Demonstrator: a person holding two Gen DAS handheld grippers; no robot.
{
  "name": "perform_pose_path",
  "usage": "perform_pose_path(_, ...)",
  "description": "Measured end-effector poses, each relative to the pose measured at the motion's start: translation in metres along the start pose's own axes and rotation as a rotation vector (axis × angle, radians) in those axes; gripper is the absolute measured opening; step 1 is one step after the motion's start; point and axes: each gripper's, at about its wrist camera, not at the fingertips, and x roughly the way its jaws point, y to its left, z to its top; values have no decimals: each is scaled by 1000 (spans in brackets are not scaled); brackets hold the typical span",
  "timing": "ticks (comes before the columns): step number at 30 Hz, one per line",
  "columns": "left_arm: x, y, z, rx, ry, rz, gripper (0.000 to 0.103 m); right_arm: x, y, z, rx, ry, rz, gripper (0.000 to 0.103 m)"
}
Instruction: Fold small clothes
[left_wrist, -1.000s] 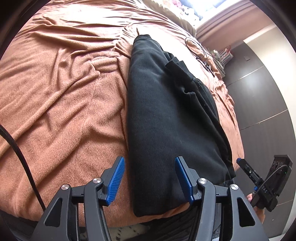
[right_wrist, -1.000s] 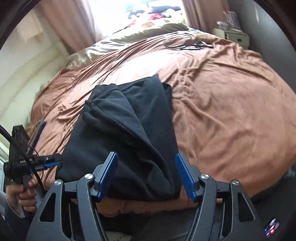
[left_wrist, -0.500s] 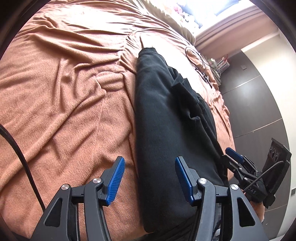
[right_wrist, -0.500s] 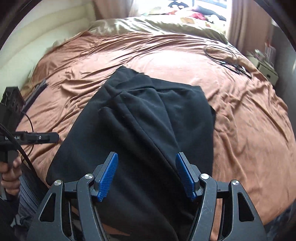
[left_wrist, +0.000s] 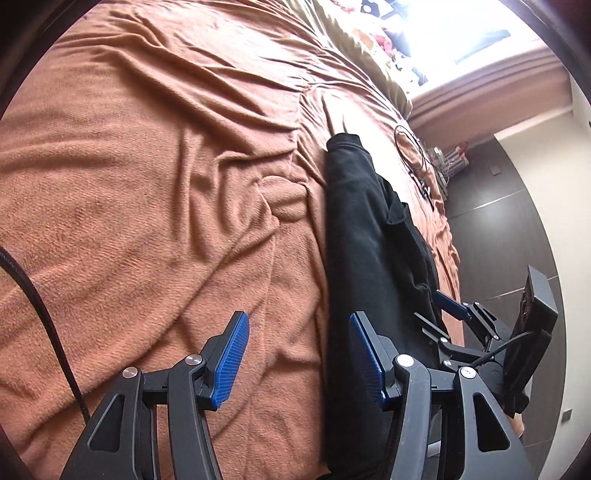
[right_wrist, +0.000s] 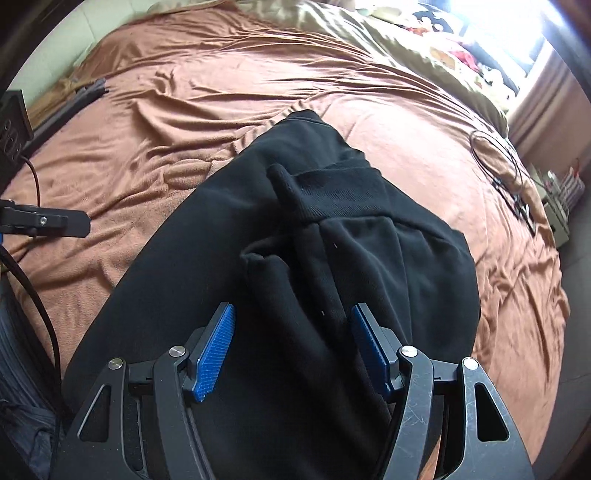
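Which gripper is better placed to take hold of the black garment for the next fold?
Right, probably. The right gripper is open directly over the black garment, with its bunched folds between the pads. The left gripper is open mostly over the brown blanket, beside the garment's edge.

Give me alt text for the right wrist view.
The open right gripper hovers over a partly folded black garment lying on a rumpled brown blanket. The left gripper pokes in at the left edge.

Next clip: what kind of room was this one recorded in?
Most likely a bedroom. A wide bed under a rumpled rust-brown blanket fills both views, an olive-gold satin cover lies at its far end by a bright window, and a folded black fleece garment rests on the blanket.
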Motion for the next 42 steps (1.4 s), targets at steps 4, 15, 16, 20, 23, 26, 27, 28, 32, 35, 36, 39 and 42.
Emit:
perform_pose_path(4, -1, 9, 3, -16, 1, 0, 58, 13, 10, 12, -60, 1, -68, 63)
perform_pose_path(15, 7, 5, 7, 5, 17, 15, 58, 15, -9, 21, -14, -55, -80, 9)
perform_pose_path(16, 8, 3, 7, 10, 18, 15, 58, 8, -18, 21, 12, -79, -80, 8)
perform_pose_path(20, 17, -8, 9, 20, 27, 17, 58, -7, -53, 21, 88, -119, -84, 8)
perform_pose_path(23, 24, -18, 10, 33, 36, 21, 58, -12, -72, 19, 120, -141, -99, 7)
perform_pose_path(26, 31, -26, 12, 38, 43, 27, 58, -13, -90, 15, 170, -162, -101, 7)
perform_pose_path(27, 33, -28, 12, 41, 44, 32, 58, -12, -98, 14, 195, -164, -93, 7)
perform_pose_path(28, 35, -30, 13, 45, 46, 36, 58, -8, -103, 14, 211, -163, -84, 7)
perform_pose_path(32, 41, -38, 14, 67, 55, 52, 58, 7, -128, 5, 282, -159, -56, 6)
perform_pose_path(35, 44, -41, 16, 76, 63, 68, 58, 22, -150, -2, 354, -153, -17, 6)
perform_pose_path(36, 45, -42, 16, 77, 65, 73, 58, 28, -156, -6, 379, -148, -5, 6)
perform_pose_path(39, 50, -44, 19, 81, 72, 87, 58, 49, -173, -13, 455, -117, 58, 7)
perform_pose_path(42, 53, -46, 21, 86, 77, 89, 59, 63, -186, -21, 532, -78, 100, 24)
